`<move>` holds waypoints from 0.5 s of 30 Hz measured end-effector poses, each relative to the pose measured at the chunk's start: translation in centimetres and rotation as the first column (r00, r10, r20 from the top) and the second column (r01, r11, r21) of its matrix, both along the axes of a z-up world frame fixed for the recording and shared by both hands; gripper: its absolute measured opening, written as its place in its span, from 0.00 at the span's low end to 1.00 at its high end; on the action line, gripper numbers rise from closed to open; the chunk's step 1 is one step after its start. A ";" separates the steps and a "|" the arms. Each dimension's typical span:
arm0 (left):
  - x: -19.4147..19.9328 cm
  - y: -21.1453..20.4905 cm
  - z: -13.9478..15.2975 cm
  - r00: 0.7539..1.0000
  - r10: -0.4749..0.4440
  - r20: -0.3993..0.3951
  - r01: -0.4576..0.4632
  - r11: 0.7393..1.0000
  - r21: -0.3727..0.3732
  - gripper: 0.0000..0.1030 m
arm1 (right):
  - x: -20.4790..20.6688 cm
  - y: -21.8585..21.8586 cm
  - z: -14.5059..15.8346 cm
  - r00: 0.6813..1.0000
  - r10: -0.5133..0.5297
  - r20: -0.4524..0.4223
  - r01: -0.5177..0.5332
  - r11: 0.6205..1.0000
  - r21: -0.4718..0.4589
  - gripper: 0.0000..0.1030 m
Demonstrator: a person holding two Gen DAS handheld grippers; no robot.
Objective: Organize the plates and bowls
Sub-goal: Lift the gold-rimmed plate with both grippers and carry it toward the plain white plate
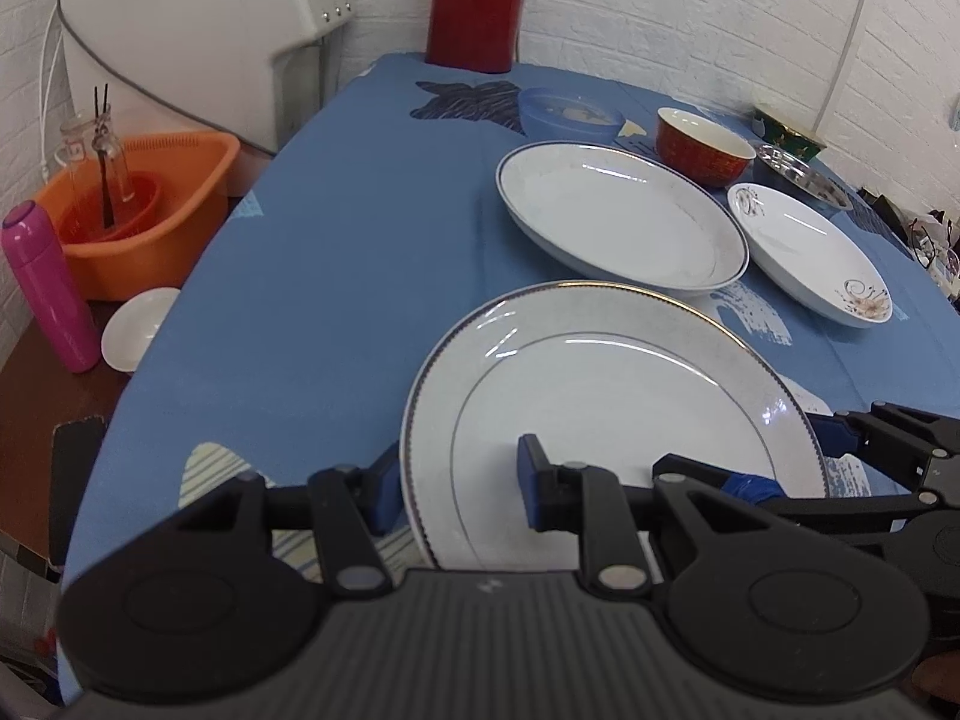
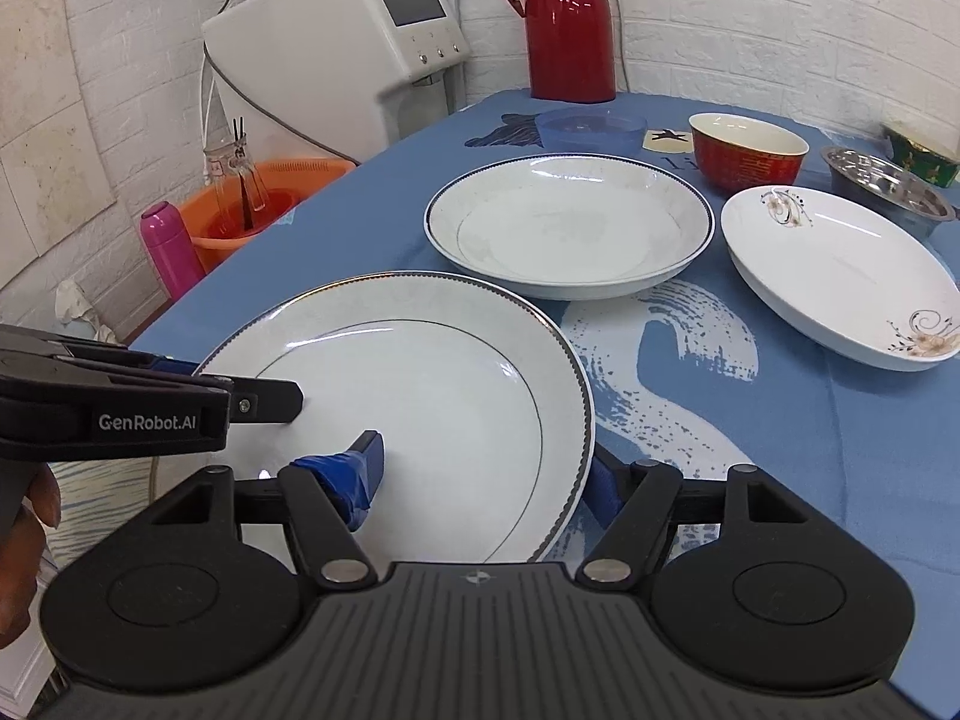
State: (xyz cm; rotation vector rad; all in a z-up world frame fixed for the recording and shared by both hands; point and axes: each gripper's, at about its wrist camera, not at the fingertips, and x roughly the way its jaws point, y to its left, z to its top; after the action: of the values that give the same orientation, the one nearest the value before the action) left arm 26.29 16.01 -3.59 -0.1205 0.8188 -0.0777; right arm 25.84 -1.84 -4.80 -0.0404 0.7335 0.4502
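Table is covered by a blue patterned cloth (image 2: pixel 750 420), pushed into a corner of white brick-textured wall (image 2: pixel 750 18). Nearest plate (image 2: pixel 432 384), white with a thin dark rim line, sits at the near edge of the cloth. Left gripper (image 1: pixel 459 489) straddles its left rim, one blue pad outside the edge and one over the plate face; the jaws look parted, not pinched. Right gripper (image 2: pixel 486 471) straddles the right rim the same way, jaws apart. Can't tell whether the plate is lifted or resting on the cloth.

Behind it: a deep white plate (image 2: pixel 570 225), and right of that a floral-print white plate (image 2: pixel 840 276). Further back, a blue translucent bowl (image 2: pixel 591 127), a red bowl (image 2: pixel 747 150) and a steel bowl (image 2: pixel 888 189).

Red thermos jug (image 2: pixel 567 18) stands at the back corner. White appliance with a screen (image 2: pixel 336 54) stands left of the table. Lower on the left: orange basin (image 1: pixel 144 210) holding a glass bottle, pink flask (image 1: pixel 51 288), small white dish (image 1: pixel 135 330).
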 end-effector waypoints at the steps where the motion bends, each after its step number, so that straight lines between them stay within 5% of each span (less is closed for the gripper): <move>1: 0.0 0.0 0.0 1.000 0.001 -0.002 -0.001 1.000 -0.007 0.24 | 0.0 -0.1 0.0 1.000 -0.001 -0.003 0.001 1.000 0.005 0.54; 2: 0.0 0.0 0.0 1.000 -0.008 -0.006 0.008 1.000 -0.011 0.43 | 0.1 -0.2 0.0 1.000 0.001 -0.007 -0.001 1.000 0.014 0.55; 4: 0.1 -0.2 0.3 1.000 -0.008 0.010 0.008 1.000 0.010 0.62 | 0.2 -0.7 0.2 1.000 -0.004 -0.021 0.004 0.999 0.036 0.53; 9: -0.6 0.1 2.5 0.996 0.014 0.091 -0.015 1.000 0.019 0.72 | -0.6 -3.2 1.8 0.994 -0.110 0.025 0.107 0.990 0.088 0.54; 15: -1.0 -1.7 4.0 0.990 -0.002 0.139 -0.011 0.996 0.092 0.72 | -1.9 -6.3 1.9 0.980 -0.199 0.000 0.197 0.973 0.119 0.55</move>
State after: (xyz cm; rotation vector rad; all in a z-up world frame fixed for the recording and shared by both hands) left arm 25.27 14.34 0.39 -0.0290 0.6820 -0.0435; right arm 23.90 -8.16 -2.92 0.1409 0.6903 0.3015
